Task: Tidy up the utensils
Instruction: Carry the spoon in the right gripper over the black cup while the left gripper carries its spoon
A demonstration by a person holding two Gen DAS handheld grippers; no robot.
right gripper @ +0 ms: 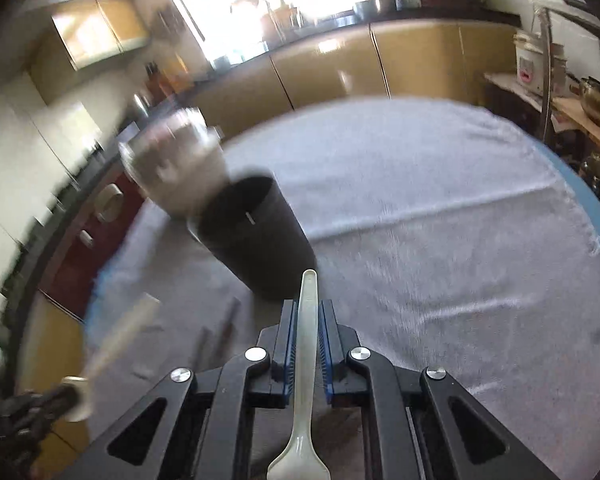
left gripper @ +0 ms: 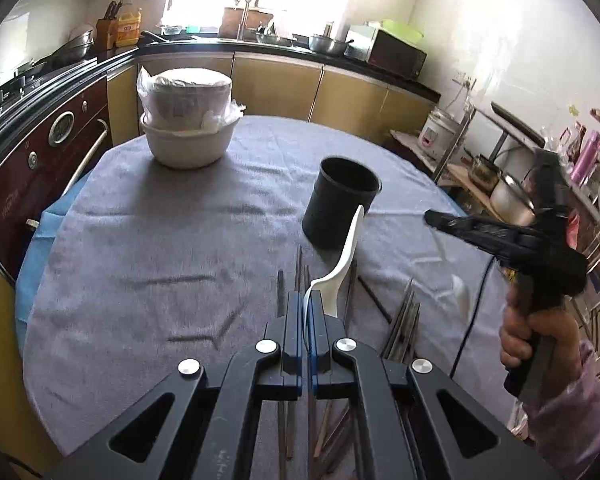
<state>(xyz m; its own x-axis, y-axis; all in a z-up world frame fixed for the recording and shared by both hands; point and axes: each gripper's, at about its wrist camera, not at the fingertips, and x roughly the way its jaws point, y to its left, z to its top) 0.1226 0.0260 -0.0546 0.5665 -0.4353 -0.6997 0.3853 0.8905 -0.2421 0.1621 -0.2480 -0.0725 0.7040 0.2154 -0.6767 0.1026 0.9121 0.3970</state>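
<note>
Now both grippers carry a white spoon toward the black cup.

Nearest, the left gripper [left gripper: 308, 300] is clamped on the thin bowl edge of a glossy spoon [left gripper: 346, 258], handle pointing at the cup [left gripper: 342, 200]; the right gripper [right gripper: 308, 312] pinches a second spoon [right gripper: 306, 340] by its slim handle. Dark chopsticks [left gripper: 404, 320] lie on the fuzzy grey cloth of the desk [left gripper: 160, 240]. Beyond, the matte round cup stands upright. Next, I judge, each spoon must be tipped in.

Black cup [left gripper: 342, 202] mouth open; cloth [left gripper: 160, 240] bare beside.
</note>
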